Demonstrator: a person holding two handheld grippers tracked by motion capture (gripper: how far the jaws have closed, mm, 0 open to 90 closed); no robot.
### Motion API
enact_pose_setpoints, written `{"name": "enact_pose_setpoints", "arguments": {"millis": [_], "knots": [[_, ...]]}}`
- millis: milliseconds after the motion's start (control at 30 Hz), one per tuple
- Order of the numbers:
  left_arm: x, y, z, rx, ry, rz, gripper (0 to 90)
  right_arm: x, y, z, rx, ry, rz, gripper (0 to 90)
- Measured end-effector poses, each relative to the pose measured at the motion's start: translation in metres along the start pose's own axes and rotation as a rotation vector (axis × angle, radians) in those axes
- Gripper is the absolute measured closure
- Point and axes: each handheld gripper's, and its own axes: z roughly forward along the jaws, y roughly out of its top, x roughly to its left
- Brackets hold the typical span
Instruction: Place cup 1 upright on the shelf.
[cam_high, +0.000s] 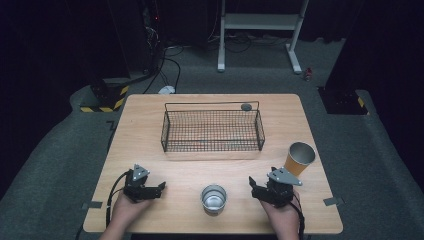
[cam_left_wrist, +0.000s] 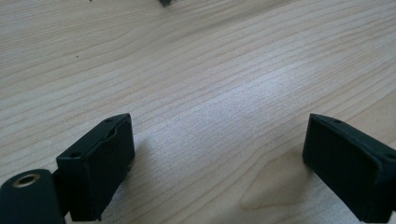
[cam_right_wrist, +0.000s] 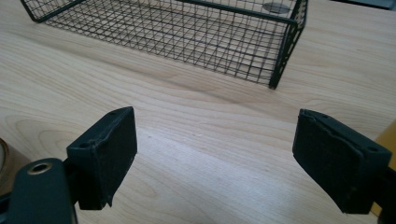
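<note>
Left gripper (cam_high: 161, 188) jaws apart, nothing between, bare worktop (cam_high: 150, 150) below. Right gripper (cam_high: 252, 184) jaws apart, empty. Metal cup (cam_high: 214, 198) upright on worktop between both grippers, near front edge. Orange paper cup (cam_high: 299, 159) just beside right gripper. Wire basket (cam_high: 212, 131) farther back, centre.
</note>
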Motion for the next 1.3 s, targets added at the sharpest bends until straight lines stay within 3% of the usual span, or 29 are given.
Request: {"name": "enact_pose_setpoints", "arguments": {"millis": [633, 1300], "knots": [[0.001, 0.001, 0.002, -0.004, -0.015, 0.006, 10.0, -0.022, -0.005, -0.021, -0.058, -0.059, 0.037, 15.1], [0.001, 0.007, 0.006, 0.004, -0.023, 0.01, 10.4, -0.046, -0.021, -0.045, -0.065, -0.144, 0.098, 16.0]]}}
